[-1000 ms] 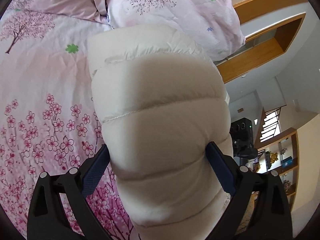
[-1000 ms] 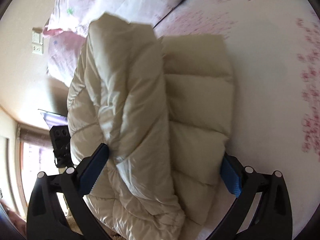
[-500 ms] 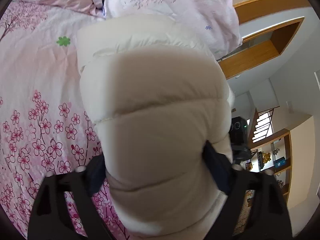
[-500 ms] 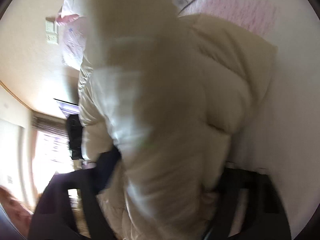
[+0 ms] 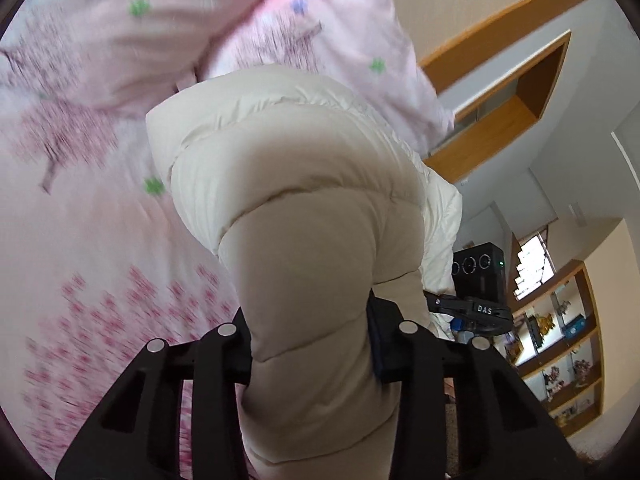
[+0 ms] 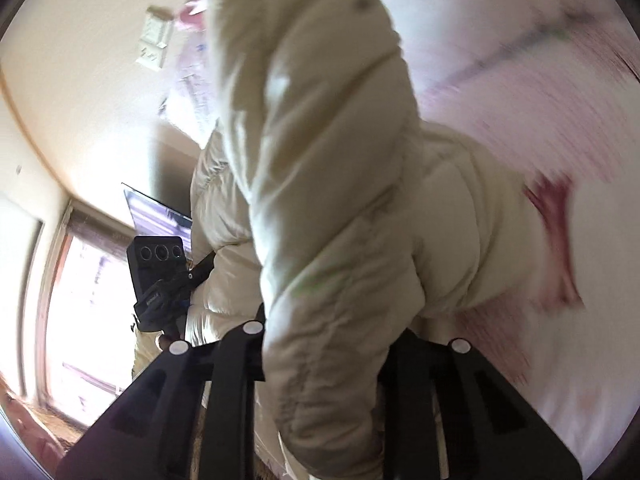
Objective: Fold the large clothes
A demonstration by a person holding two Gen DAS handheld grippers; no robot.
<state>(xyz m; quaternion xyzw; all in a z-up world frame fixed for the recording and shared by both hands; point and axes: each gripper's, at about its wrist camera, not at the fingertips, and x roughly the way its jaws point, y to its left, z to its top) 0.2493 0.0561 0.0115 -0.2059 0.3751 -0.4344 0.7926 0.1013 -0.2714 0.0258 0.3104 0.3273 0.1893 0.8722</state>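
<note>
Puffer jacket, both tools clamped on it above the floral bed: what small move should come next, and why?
Probably carry the held end forward toward the pillow to lay the fold. The left tool and right tool, having just closed, pinch the cream puffer jacket, its near end raised off the bedspread.

Daylight is flooding in, window (image 6: 76,300) blowing out white w/ glare in right wrist view. Bedsheet (image 5: 80,240) is smearing w/ motion blur in both views; cream jacket (image 5: 304,216) is staying fairly sharp, underside shadowed. Fisheye is bending edges, dark vignette ringing the corners.
</note>
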